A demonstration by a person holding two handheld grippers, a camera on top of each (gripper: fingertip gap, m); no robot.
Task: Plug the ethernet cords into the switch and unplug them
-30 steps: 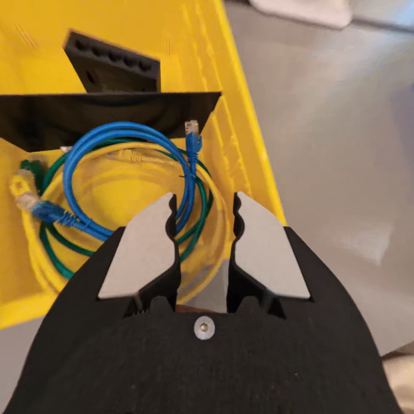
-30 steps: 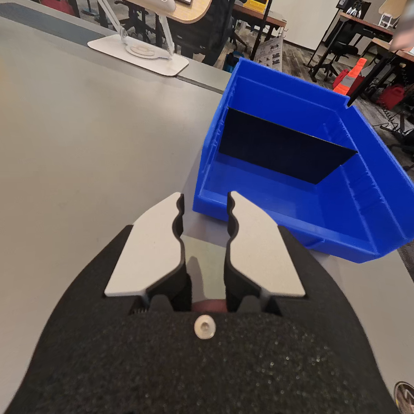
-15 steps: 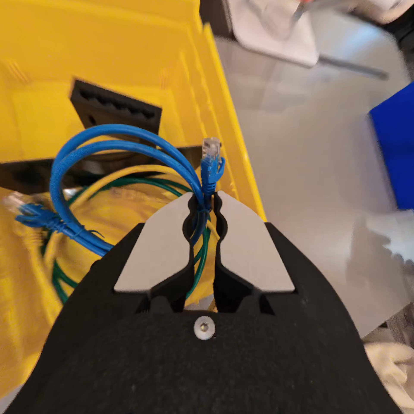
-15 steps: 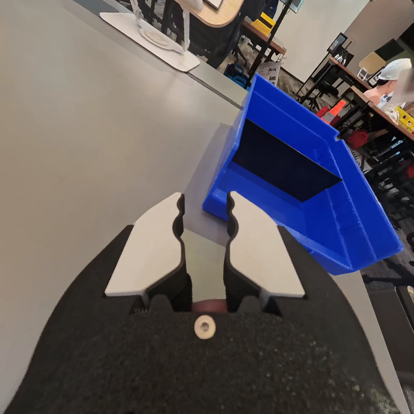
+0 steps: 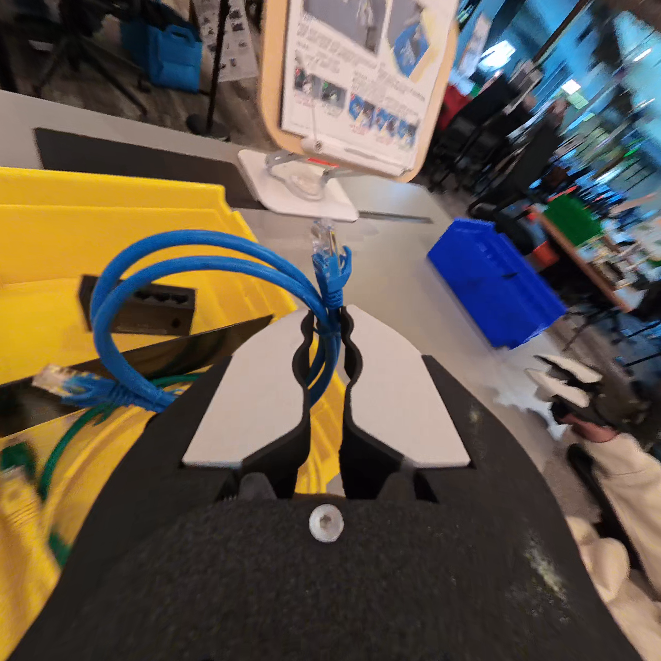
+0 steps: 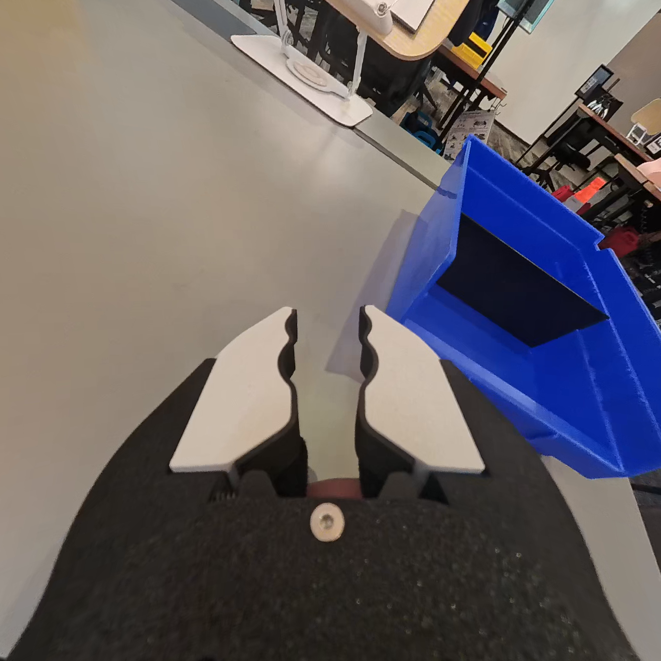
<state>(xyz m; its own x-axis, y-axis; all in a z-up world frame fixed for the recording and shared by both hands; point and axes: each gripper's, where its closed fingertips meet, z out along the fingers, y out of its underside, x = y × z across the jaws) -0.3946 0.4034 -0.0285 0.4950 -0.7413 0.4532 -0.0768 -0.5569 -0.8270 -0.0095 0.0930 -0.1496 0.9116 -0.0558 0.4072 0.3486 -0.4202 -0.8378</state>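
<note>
Because its plug must stay free for the switch (image 5: 137, 307), the left tool (image 5: 325, 314) clamps the blue cord (image 5: 200, 250) just below it; the right tool (image 6: 327, 314) waits with fingers apart

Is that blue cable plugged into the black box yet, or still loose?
Loose. The blue cable is pinched in the left gripper, and both clear plugs hang free, outside the black switch in the yellow bin.
</note>
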